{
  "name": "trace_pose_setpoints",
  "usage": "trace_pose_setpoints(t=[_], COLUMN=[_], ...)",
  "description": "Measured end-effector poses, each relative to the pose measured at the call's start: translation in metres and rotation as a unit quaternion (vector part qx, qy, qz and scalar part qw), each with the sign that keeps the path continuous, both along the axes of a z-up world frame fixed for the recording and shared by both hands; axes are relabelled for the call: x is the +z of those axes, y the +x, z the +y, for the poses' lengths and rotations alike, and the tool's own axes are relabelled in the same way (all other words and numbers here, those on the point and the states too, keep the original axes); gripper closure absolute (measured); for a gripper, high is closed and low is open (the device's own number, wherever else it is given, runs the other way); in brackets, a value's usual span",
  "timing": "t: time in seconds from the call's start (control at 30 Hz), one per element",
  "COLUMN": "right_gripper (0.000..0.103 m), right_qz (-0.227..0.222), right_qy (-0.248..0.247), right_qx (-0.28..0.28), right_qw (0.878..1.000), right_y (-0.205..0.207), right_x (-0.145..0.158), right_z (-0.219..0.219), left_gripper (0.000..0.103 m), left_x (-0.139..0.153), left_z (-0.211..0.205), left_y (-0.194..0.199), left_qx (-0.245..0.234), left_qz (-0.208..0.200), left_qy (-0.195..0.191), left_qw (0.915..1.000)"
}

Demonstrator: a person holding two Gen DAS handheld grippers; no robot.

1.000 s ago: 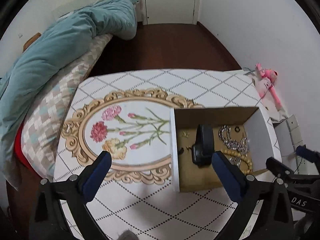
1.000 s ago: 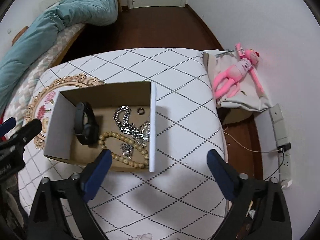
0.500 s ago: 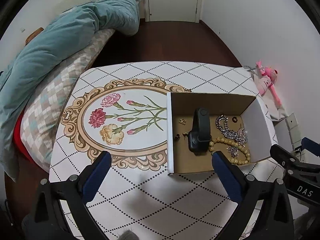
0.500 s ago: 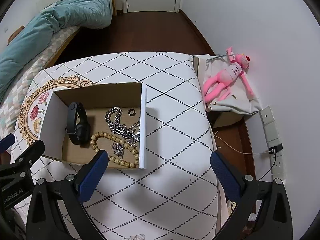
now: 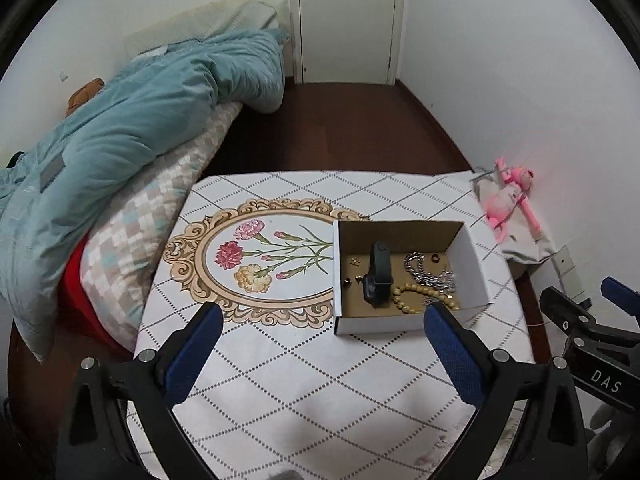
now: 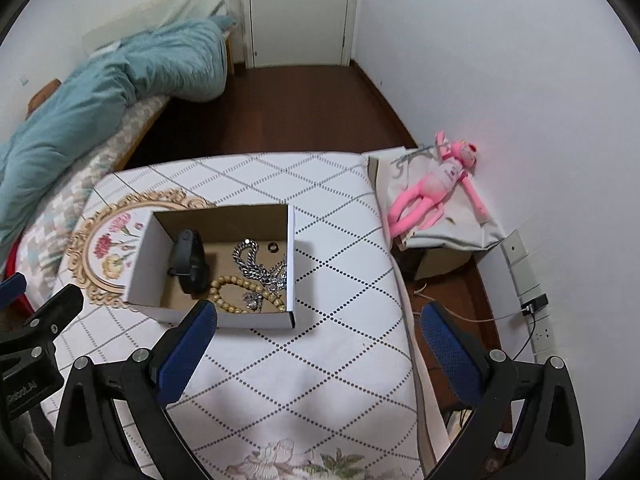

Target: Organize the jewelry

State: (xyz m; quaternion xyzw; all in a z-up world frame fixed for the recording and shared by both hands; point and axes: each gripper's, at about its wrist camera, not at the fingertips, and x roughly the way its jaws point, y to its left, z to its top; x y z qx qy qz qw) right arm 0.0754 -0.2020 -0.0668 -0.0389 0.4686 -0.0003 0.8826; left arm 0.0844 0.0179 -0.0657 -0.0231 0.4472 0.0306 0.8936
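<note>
Left wrist view: your left gripper [image 5: 320,338] hangs spread wide and empty above the near part of the table [image 5: 280,380], holding nothing. The box [image 5: 408,322] sits toward the table's right edge, beside the painted flower oval [image 5: 256,260]. Inside it lie a black watch [image 5: 378,274], a bead bracelet [image 5: 412,300] just beside it, a tangled silver chain [image 5: 430,272], a dark ring [image 5: 435,257] near the far wall and small gold bits [image 5: 354,261] by the left wall. Everything looks already gathered in the box, so judge the step as finishing or a last check. If you go back in, come straight down over one piece, since the chain would likely snag and drag its neighbours.

Right wrist view: your right gripper [image 6: 318,332] is likewise spread and empty, its left finger [image 6: 188,350] over the box's [image 6: 256,320] near wall, its right finger past the table's right edge. The watch [image 6: 188,260] stands on its side against the left wall; the beads [image 6: 236,286] curl along the near wall, touching the chain [image 6: 258,262]; the ring [image 6: 273,246] lies apart. Keep clear of the box rim so you do not shift it.
</note>
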Motion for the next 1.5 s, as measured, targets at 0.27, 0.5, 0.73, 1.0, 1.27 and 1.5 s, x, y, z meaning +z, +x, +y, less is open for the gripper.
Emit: trace_pose_setpoints(t=[0.27,0.5,0.73,1.0,1.27,1.5], right_gripper=[0.0,0.0,0.0,0.0,0.0,0.0], right_qz=[-0.058,-0.099,-0.115,-0.108,-0.079,-0.053], right_qy=[-0.001,-0.004,-0.001,0.003,-0.005,-0.014], right_qx=[-0.009,-0.015,-0.016,-0.017,-0.009,-0.006], right_qw=[0.998,0.995,0.993,0.994,0.997,0.998], right_y=[-0.049,-0.087,-0.112,-0.115,-0.08,-0.046], right_x=[0.055,0.095,0.12,0.126,0.116,0.109], right_z=[-0.003,-0.005,-0.009,-0.011,-0.003,0.003], left_gripper=[0.0,0.0,0.0,0.0,0.0,0.0], left_x=[0.044,0.073,0.093,0.085,0.075,0.072], left_z=[-0.008,-0.012,-0.011,-0.013,-0.016,-0.011], left_y=[-0.038,-0.066,-0.083,-0.073,-0.044,-0.023], left_qx=[-0.016,-0.026,-0.025,-0.021,-0.02,-0.015], left_qz=[-0.037,-0.062,-0.075,-0.041,-0.003,0.009], left_qy=[-0.002,-0.004,-0.007,-0.008,-0.008,-0.007], left_qw=[0.9992,0.9977,0.9968,0.9989,0.9998,0.9998])
